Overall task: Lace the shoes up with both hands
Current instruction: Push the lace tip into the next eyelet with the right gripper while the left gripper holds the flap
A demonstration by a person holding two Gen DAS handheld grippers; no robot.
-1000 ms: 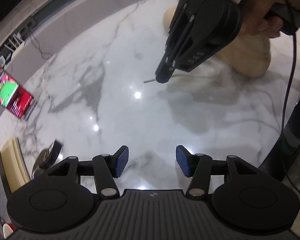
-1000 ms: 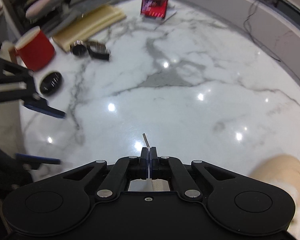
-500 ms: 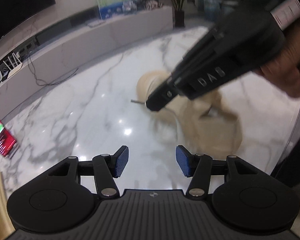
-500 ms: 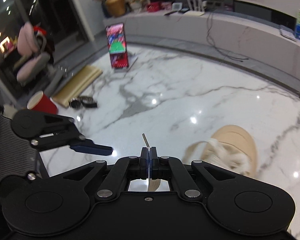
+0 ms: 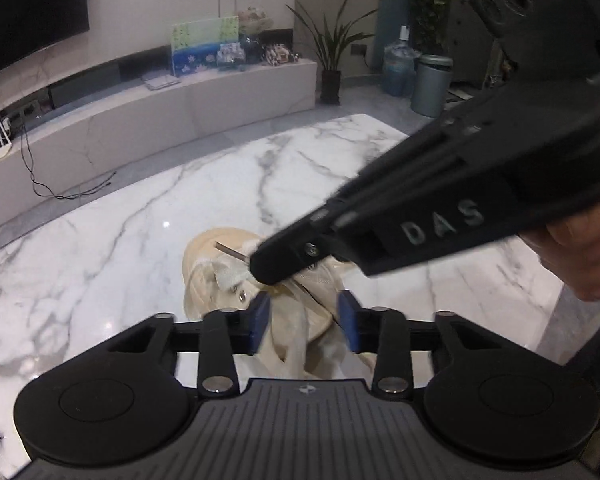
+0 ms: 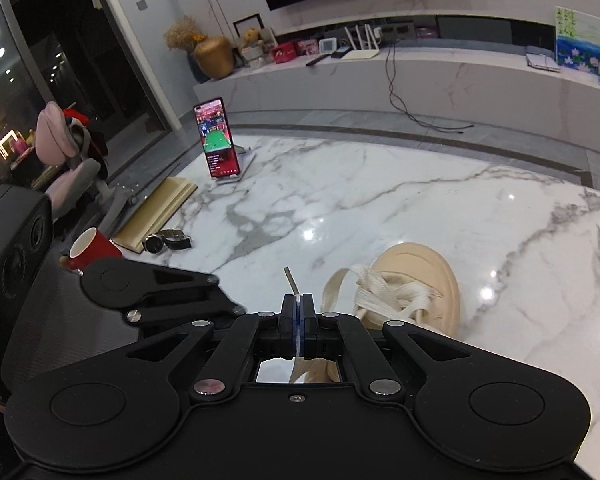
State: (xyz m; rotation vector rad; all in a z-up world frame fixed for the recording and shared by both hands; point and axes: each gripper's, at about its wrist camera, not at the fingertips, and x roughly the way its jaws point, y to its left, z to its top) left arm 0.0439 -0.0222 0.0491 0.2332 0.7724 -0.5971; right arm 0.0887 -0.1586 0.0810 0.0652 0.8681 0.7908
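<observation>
1. Left gripper: jaws part-spread, just been closing; blue pads flank the shoe and lace, no grip evident.
2. Shoe: beige, on the marble table.
3. Right gripper: pressed together, pinching the lace's tip; body marked "DAS".
4. Hand: grasps right gripper.

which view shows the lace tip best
The right wrist view: the lace tip sticks up clear of the shut right tongs, sharp against the pale table. The left wrist view also shows the tip, side-on over the shoe where it stands out less.
</observation>
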